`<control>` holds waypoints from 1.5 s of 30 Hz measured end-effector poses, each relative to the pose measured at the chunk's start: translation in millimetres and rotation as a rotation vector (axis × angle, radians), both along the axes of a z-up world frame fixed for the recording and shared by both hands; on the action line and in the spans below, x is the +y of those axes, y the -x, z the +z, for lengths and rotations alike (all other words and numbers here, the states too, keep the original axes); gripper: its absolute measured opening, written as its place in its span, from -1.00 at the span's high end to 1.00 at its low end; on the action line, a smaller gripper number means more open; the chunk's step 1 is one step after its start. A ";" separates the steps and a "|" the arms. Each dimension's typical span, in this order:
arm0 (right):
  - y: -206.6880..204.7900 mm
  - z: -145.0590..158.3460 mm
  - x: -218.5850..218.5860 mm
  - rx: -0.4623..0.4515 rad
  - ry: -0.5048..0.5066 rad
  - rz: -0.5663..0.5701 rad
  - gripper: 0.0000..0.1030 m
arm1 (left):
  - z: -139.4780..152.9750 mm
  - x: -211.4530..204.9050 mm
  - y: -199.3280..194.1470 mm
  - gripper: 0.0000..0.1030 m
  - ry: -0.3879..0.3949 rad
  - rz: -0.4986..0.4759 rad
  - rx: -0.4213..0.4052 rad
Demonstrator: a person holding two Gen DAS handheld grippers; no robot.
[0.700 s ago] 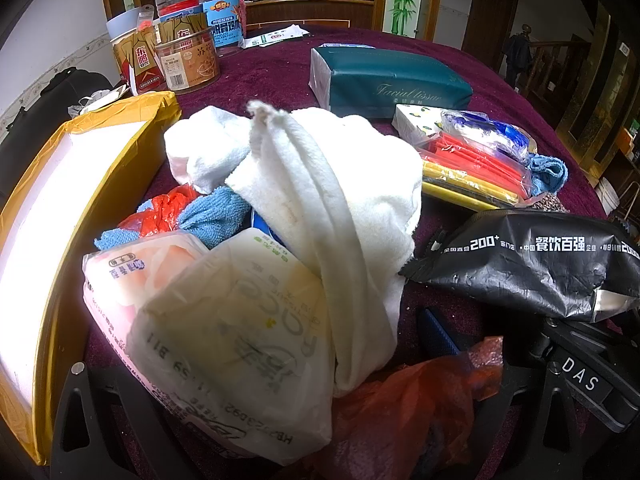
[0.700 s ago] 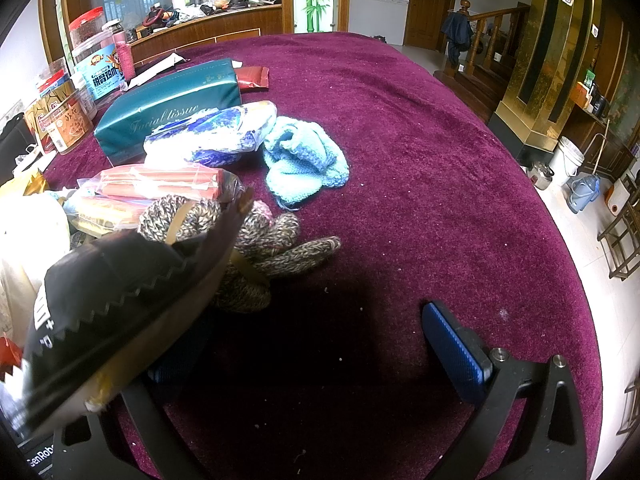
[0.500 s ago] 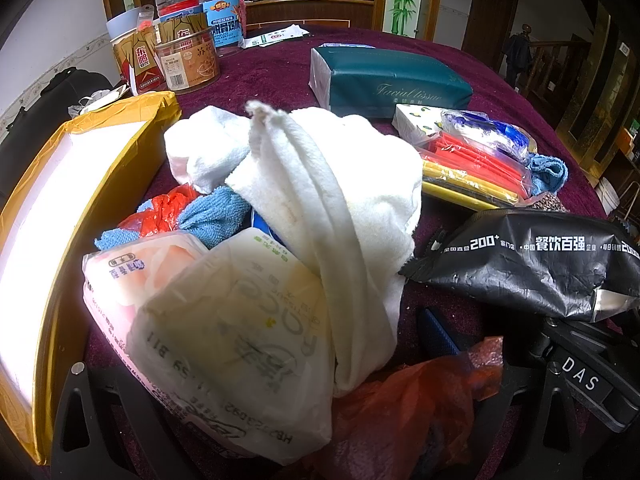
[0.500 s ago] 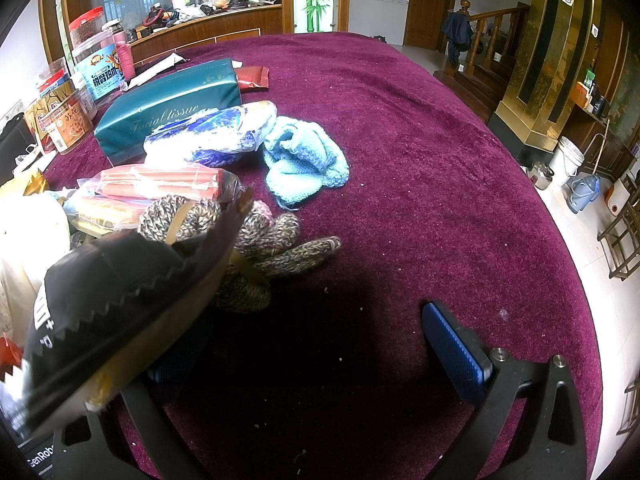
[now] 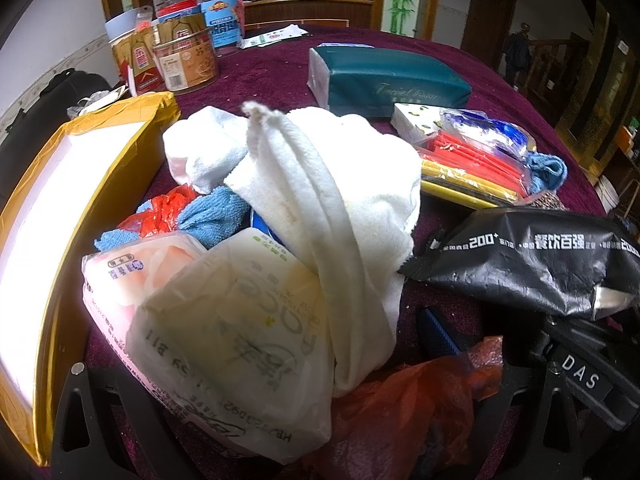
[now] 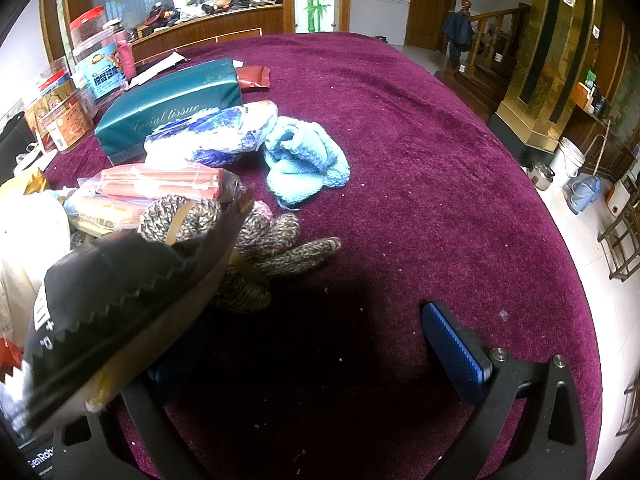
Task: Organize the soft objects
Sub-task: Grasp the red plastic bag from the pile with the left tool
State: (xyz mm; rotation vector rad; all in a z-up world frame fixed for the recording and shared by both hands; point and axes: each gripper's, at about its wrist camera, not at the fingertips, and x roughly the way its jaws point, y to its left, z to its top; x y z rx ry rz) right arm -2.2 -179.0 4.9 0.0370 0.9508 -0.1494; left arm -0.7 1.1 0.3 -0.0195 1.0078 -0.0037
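In the left wrist view a white towel point(image 5: 340, 200) lies heaped over a pale tissue pack point(image 5: 236, 368), a pink pack point(image 5: 136, 276), a blue cloth point(image 5: 212, 216) and an orange plastic bag point(image 5: 404, 412). My left gripper point(image 5: 280, 360) is open with the pack and towel between its fingers. A black pouch point(image 5: 536, 264) rests on my right gripper's left finger. In the right wrist view my right gripper point(image 6: 312, 344) is open; its blue right pad point(image 6: 452, 348) is bare. A brown knit piece point(image 6: 256, 240) and a light blue knit piece point(image 6: 304, 160) lie ahead.
A yellow box point(image 5: 60, 216) stands at the left. A teal facial tissue pack point(image 5: 384, 80), bagged red and yellow sticks point(image 5: 472, 164) and a blue-white bag point(image 6: 216, 136) lie behind. Jars point(image 5: 188, 60) stand at the back left. Purple cloth point(image 6: 420, 180) covers the round table.
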 end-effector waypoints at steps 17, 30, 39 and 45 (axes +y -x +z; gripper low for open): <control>53.1 27.4 -12.5 -0.035 0.004 0.087 -0.98 | 121.2 123.4 116.2 -0.99 0.110 -0.124 -0.429; 66.7 43.4 -67.0 -0.270 -0.112 -0.096 -0.99 | 72.9 55.5 114.0 -0.99 0.084 -0.311 -0.199; 76.7 42.5 -65.5 -0.288 -0.151 -0.081 -0.99 | 48.9 6.5 106.2 -0.89 0.032 -0.413 -0.146; 77.7 41.9 -67.6 -0.287 -0.164 -0.081 -0.99 | 30.3 -6.5 87.1 -0.87 -0.013 -0.396 -0.100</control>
